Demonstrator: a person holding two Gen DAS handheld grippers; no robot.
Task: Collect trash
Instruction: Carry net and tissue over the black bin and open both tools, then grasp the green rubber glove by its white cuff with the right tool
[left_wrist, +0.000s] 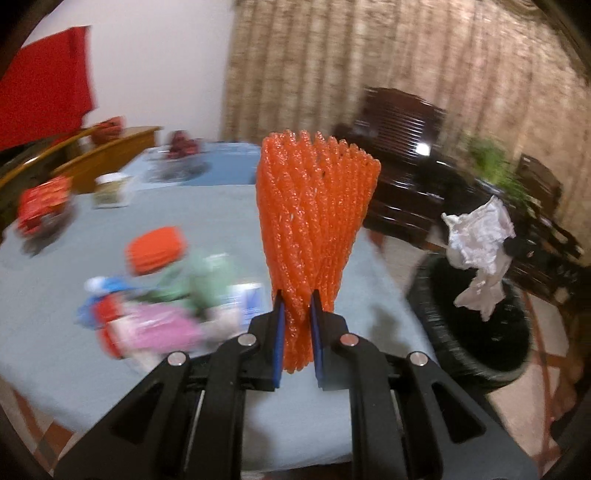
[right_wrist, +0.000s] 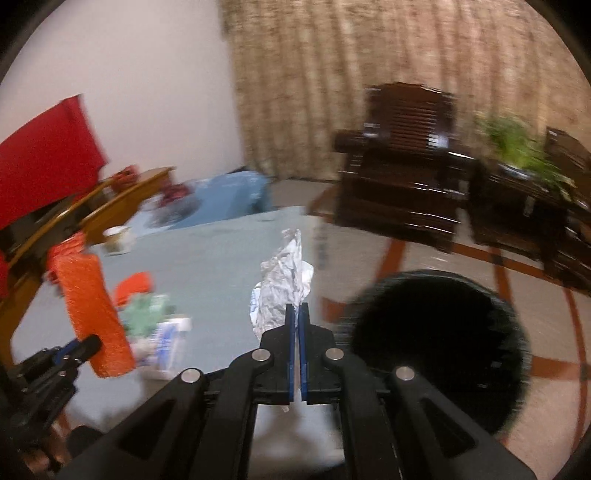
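Note:
My left gripper (left_wrist: 297, 295) is shut on an orange foam fruit net (left_wrist: 314, 214), held upright above the table's right side; the net also shows in the right wrist view (right_wrist: 94, 310). My right gripper (right_wrist: 296, 308) is shut on a crumpled white paper (right_wrist: 282, 288), held above the table's right edge; the paper also shows in the left wrist view (left_wrist: 478, 251) over the bin. A black trash bin (right_wrist: 436, 347) stands on the floor right of the table, also in the left wrist view (left_wrist: 476, 325). More trash (left_wrist: 162, 295) lies on the table: a second orange net (left_wrist: 155, 251), green, pink and blue wrappers.
The table has a light blue cloth (left_wrist: 207, 225). A paper cup (left_wrist: 110, 190) and red packets (left_wrist: 42, 206) sit at its far left. Dark wooden chairs (right_wrist: 402, 162) and a green plant (right_wrist: 521, 144) stand beyond the bin. A curtain hangs behind.

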